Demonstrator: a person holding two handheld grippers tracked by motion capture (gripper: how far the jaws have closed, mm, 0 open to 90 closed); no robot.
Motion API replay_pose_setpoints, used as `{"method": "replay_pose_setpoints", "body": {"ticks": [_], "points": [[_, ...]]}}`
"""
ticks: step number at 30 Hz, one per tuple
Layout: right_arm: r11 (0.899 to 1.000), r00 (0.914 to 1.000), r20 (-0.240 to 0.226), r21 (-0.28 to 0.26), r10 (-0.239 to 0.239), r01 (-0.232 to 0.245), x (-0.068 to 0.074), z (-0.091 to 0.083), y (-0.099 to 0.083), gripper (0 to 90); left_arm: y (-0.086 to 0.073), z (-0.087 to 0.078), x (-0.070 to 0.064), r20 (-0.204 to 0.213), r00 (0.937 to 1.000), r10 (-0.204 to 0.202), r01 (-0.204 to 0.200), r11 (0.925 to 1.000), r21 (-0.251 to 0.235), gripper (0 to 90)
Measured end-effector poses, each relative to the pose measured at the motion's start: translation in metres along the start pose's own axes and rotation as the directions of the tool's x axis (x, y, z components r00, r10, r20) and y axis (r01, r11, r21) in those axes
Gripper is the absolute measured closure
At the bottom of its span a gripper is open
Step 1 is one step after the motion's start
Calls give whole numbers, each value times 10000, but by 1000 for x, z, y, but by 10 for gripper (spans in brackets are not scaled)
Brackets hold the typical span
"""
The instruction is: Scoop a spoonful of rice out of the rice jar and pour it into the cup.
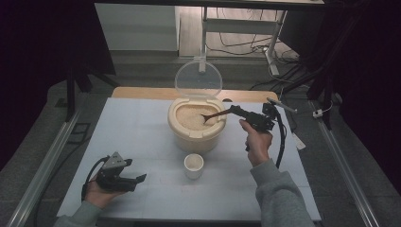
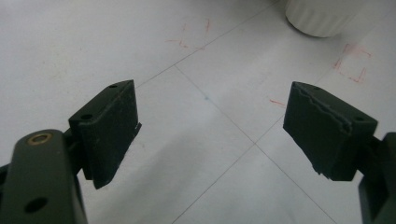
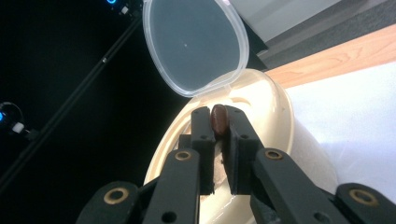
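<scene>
Cream plastic rice bin (image 1: 195,137), round, with its clear hinged lid (image 1: 198,78) raised, stands near the far edge of the white worktop (image 1: 142,142), grain showing inside. High view: right tongs (image 1: 239,112) grip a dark brown spoon (image 1: 215,115) whose bowl lies in the rice; a small white cup (image 1: 194,165) waits just in front of the bin, its contents unclear. Left tongs (image 1: 137,179) rest near the near left corner. Judged: scooping begun, transfer to the cup outstanding.

Left gripper view: tongs (image 2: 210,128) wide, empty; cup cropped at the top.

Right gripper view: tongs (image 3: 219,135) narrow on the spoon's handle end (image 3: 218,119); spoon bowl and rice hidden.
</scene>
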State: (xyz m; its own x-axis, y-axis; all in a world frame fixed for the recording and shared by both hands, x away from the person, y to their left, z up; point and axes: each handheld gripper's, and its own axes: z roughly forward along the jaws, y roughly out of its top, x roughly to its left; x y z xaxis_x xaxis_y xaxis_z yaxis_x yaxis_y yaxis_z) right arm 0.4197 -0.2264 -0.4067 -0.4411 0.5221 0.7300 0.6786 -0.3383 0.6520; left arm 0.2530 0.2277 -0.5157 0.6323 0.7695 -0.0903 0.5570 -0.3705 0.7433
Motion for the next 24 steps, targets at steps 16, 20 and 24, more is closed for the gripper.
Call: {"method": "replay_pose_setpoints", "body": {"ticks": [16,20,24], "points": [[9976,9979,-314,-377,572,-584,-5,-11,4,834,0,1,-1,-17,10000,49,-48,10000,46,177],[9972,9972,-401,-392,624,-640,-5,-12,5,834,0,1,-1,-41,10000,63,-63,10000,59,178],[9964,9960,-510,-383,739,-759,-7,-13,5,834,0,1,-1,-56,9999,85,-84,9999,84,178]]}}
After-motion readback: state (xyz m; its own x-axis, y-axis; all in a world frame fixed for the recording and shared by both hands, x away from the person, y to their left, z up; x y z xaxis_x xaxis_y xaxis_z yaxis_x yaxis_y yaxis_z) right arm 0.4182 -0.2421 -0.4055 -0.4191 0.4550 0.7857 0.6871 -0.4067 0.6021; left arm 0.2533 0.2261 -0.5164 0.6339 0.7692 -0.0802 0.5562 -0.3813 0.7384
